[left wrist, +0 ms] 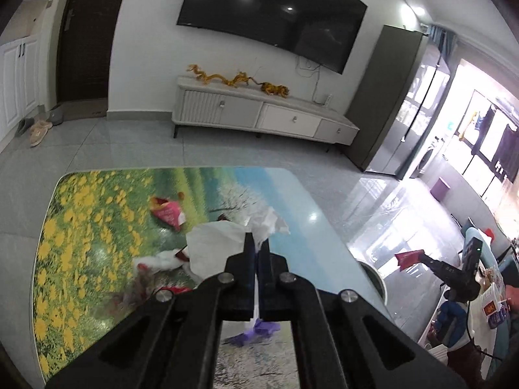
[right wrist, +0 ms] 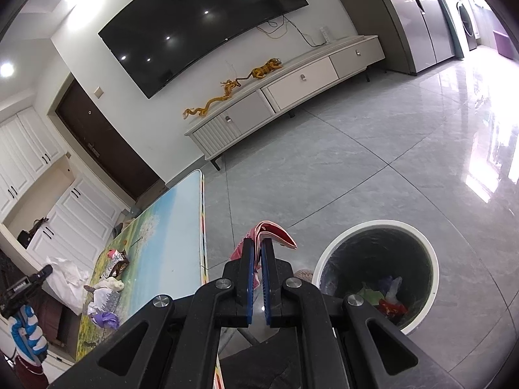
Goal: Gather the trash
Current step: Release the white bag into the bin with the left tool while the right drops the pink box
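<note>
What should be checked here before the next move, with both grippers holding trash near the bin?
1. Right gripper shut on the red wrapper: ok.
2. Left gripper shut on the white tissue: ok, the paper sticks out past the tips.
3. Red wrapper directly over the bin opening: not ok, it hangs beside the rim, over the floor.
4. Bin has room: ok, only a few pieces lie at the bottom.
5. Tissue lifted free of the table: cannot tell, it overlaps other white paper in the left wrist view.
6. Table cleared: not ok, a red packet and a purple scrap remain.
</note>
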`<action>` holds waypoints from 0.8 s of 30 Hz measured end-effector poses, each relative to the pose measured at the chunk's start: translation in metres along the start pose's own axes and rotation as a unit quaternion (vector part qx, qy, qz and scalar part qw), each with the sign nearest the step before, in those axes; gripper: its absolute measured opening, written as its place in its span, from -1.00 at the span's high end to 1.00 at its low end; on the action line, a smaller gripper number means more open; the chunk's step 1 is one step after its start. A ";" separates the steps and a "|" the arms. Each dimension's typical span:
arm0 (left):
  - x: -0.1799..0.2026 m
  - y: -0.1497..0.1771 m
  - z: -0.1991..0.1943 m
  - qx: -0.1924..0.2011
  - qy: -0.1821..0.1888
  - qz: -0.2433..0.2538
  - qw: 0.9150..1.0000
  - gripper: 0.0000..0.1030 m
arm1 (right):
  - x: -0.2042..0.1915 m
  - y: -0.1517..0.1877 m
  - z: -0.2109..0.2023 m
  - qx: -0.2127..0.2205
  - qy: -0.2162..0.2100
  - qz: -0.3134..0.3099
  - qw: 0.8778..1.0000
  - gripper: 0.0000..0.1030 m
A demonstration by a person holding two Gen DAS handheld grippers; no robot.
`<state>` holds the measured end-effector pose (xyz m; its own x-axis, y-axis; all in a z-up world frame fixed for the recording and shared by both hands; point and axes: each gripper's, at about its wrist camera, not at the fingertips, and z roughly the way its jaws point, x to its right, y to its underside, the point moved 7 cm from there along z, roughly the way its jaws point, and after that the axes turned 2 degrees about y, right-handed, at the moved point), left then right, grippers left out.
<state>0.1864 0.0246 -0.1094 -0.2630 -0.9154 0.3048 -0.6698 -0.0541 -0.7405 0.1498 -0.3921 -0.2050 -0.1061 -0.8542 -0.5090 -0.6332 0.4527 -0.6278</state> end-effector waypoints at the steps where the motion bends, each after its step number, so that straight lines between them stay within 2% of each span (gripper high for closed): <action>1: 0.014 -0.007 0.002 0.002 0.013 0.012 1.000 0.99 | 0.002 0.000 0.000 0.000 0.001 0.001 1.000 0.90; 4: 0.059 -0.022 0.018 0.000 0.054 0.049 0.997 0.99 | 0.012 0.001 0.001 -0.001 0.007 0.009 1.000 0.90; 7: 0.111 -0.028 0.045 -0.014 0.101 0.081 0.991 0.99 | 0.025 0.003 0.002 -0.004 0.015 0.019 1.000 0.90; 14: 0.235 -0.010 0.132 -0.076 0.189 0.137 0.969 0.99 | 0.064 0.006 0.010 -0.019 0.044 0.040 0.998 0.90; 22: 0.331 0.020 0.226 -0.141 0.229 0.145 0.952 0.92 | 0.106 0.006 0.031 -0.037 0.077 0.054 0.995 0.84; 23: 0.338 0.024 0.236 -0.150 0.228 0.145 0.951 0.89 | 0.111 0.008 0.033 -0.040 0.081 0.057 0.994 0.84; 24: 0.343 0.029 0.244 -0.162 0.232 0.144 0.948 0.73 | 0.116 0.009 0.036 -0.043 0.085 0.060 0.994 0.84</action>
<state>0.2463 -0.3884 -0.1731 -0.6941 -0.5961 0.4037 -0.6823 0.3659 -0.6329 0.1594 -0.4780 -0.2913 -0.3081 -0.8294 -0.4660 -0.6699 0.5369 -0.5128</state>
